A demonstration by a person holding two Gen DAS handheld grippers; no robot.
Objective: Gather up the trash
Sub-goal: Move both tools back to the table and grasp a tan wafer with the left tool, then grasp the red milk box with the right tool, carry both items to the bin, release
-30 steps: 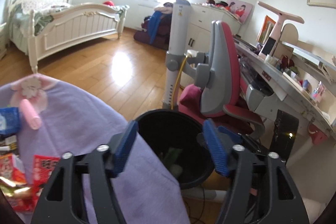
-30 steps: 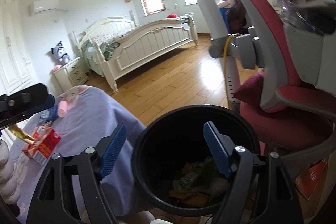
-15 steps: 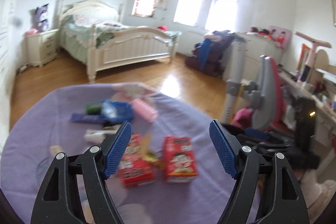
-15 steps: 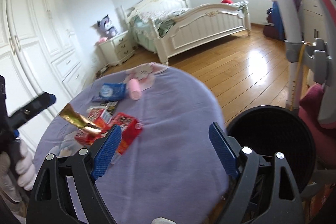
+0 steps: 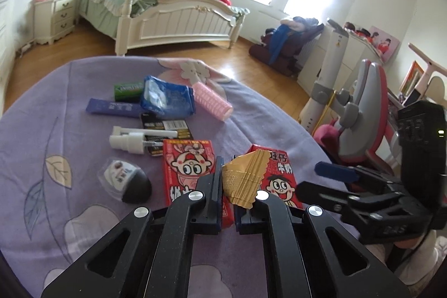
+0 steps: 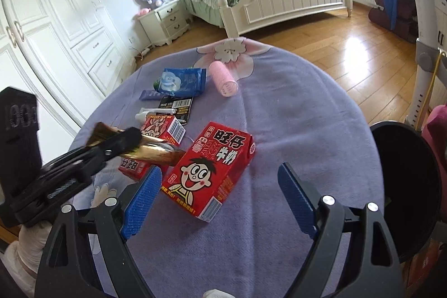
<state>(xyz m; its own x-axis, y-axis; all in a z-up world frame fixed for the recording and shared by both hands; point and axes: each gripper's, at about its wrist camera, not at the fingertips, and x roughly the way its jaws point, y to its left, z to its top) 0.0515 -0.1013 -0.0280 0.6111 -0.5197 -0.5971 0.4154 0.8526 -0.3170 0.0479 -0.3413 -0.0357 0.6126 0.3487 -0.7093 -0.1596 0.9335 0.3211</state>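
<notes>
Two red milk boxes (image 6: 212, 169) lie near the bin (image 6: 405, 172). Left gripper (image 5: 227, 186) pinches one gold wrapper (image 5: 245, 180); right gripper (image 6: 220, 203) gapes wide, holding nothing.

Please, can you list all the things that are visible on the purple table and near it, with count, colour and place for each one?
Milk cartons: two, red, near part of the table, one behind the other.
Gold wrapper: one, gold, clamped in the left gripper.
Hair roller: one, pink, far side.
Snack bag: one, blue, beside the roller.
Gum pack: one, green, far left.
Flat box: one, dark purple, in front of the gum.
Black packet: one, black and gold, centre.
Spray bottle: one, white, lying centre left.
Rice ball pack: one, white and black, near left.
Bin: one, black, right of the table.
Left gripper: shut on the wrapper.
Right gripper: open, over the nearer carton.
</notes>
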